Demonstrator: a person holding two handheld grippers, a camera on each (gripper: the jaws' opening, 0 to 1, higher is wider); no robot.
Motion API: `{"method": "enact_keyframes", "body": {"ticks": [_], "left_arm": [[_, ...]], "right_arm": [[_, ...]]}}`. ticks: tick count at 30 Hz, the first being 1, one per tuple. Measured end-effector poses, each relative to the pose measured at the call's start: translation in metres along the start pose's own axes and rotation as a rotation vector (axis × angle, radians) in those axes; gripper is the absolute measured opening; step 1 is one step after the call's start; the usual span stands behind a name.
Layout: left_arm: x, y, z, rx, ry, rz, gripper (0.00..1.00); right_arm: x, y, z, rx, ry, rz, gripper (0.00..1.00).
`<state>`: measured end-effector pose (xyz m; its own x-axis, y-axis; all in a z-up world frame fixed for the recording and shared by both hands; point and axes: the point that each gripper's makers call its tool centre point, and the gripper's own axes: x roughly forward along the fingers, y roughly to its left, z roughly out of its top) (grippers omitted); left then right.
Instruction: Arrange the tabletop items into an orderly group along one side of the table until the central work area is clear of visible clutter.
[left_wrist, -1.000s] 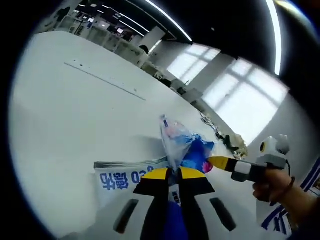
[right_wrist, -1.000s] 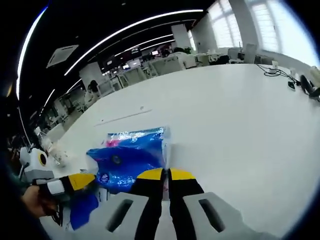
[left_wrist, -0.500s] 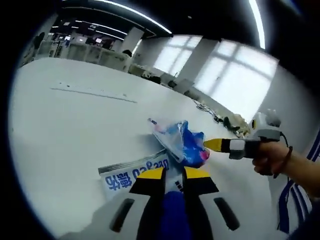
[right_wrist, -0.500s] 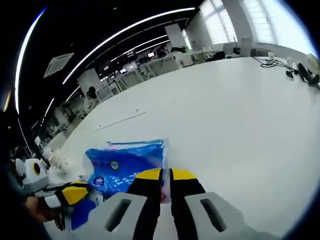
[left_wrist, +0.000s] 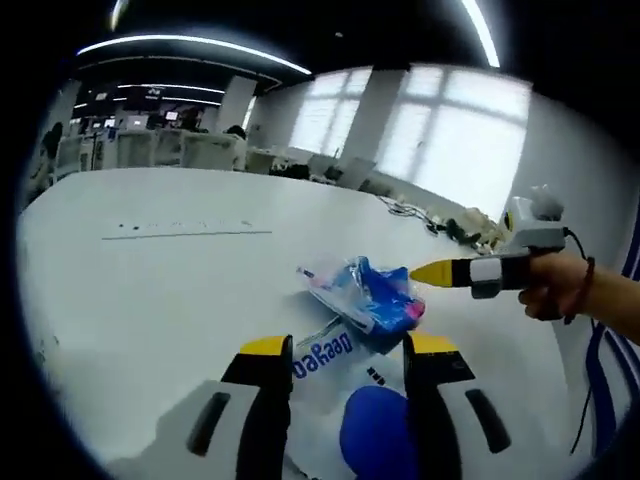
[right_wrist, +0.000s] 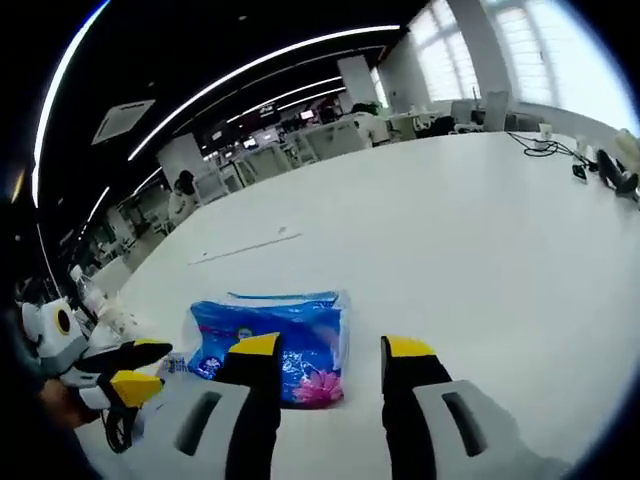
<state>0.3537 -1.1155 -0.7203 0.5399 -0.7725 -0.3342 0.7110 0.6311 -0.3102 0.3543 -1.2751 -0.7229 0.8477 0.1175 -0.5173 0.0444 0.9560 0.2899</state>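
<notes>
A blue plastic tissue packet (left_wrist: 365, 290) lies flat on the white table (left_wrist: 150, 290). My left gripper (left_wrist: 347, 345) stands open just short of it, over a white bag (left_wrist: 335, 345) with blue print and a blue dot. From the right, a hand holds my right gripper (left_wrist: 432, 272), its yellow tip beside the packet. In the right gripper view the packet (right_wrist: 285, 340) lies ahead of my open right gripper (right_wrist: 330, 347), partly between its jaws. The left gripper (right_wrist: 138, 367) shows at the left, jaws apart.
A thin pale strip (left_wrist: 185, 232) lies farther out on the table (right_wrist: 480, 260). Cables and small dark items (right_wrist: 600, 165) sit near the far edge by the windows. A crumpled clear wrapper (right_wrist: 110, 315) lies at the left. Desks stand in the background.
Both grippers have opened. The right one has let go of the blue packet, which now rests on the table. The left one has released the white bag.
</notes>
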Motion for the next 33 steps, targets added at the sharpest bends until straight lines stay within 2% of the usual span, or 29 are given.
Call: {"method": "enact_keyframes", "body": {"ticks": [3, 5, 10, 13, 17, 21, 23, 25, 33], "left_arm": [[-0.004, 0.004, 0.002, 0.015, 0.009, 0.002, 0.53], [-0.005, 0.007, 0.003, 0.007, 0.014, 0.009, 0.59], [-0.01, 0.01, 0.006, 0.041, 0.023, 0.007, 0.7], [-0.012, 0.012, 0.006, 0.064, 0.031, 0.007, 0.77], [-0.015, 0.016, 0.004, 0.106, 0.053, 0.006, 0.82], [-0.018, 0.02, 0.004, 0.137, 0.065, 0.007, 0.89], [-0.02, 0.023, 0.004, 0.15, 0.075, 0.006, 0.93], [-0.022, 0.025, 0.003, 0.164, 0.084, 0.005, 0.93], [-0.028, 0.029, 0.004, 0.233, 0.109, -0.004, 0.97]], "right_arm": [[-0.007, 0.01, -0.004, 0.025, 0.023, 0.011, 0.52], [-0.011, 0.018, -0.011, 0.056, 0.062, 0.022, 0.58], [-0.024, 0.035, -0.018, 0.067, 0.084, 0.038, 0.74], [-0.032, 0.046, -0.019, 0.063, 0.087, 0.063, 0.77], [-0.042, 0.058, -0.022, 0.052, 0.097, 0.074, 0.88], [-0.052, 0.067, -0.029, 0.04, 0.118, 0.076, 0.9], [-0.058, 0.067, -0.035, 0.0, 0.119, 0.036, 0.95], [-0.063, 0.07, -0.041, 0.003, 0.122, 0.023, 0.98], [-0.077, 0.089, -0.062, -0.006, 0.145, 0.015, 1.0]]}}
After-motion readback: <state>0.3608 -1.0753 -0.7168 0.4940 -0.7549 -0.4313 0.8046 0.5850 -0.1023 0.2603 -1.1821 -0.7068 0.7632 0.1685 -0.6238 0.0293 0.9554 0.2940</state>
